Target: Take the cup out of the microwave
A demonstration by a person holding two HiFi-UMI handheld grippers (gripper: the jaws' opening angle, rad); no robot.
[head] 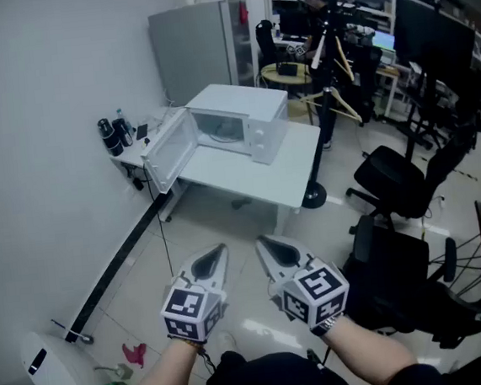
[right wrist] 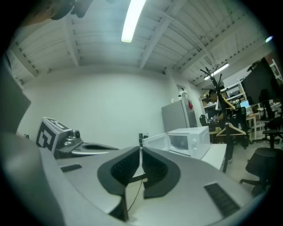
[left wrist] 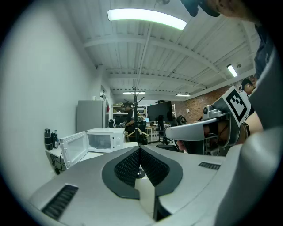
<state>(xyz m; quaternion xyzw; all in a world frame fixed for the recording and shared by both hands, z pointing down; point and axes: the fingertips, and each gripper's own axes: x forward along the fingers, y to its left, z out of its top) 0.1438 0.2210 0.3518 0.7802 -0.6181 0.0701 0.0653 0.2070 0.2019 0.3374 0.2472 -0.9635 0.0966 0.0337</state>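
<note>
Nearly level — left gripper [head: 219,251] beside right gripper [head: 263,242]

White table [head: 299,163] — microwave [head: 246,115] on it, door open

Lighting: cool, even, from ceiling tube lamps [left wrist: 146,17]. Fisheye bending and dark vignette at gripper-view edges; soft floor [head: 244,229] glare; focus fair.
</note>
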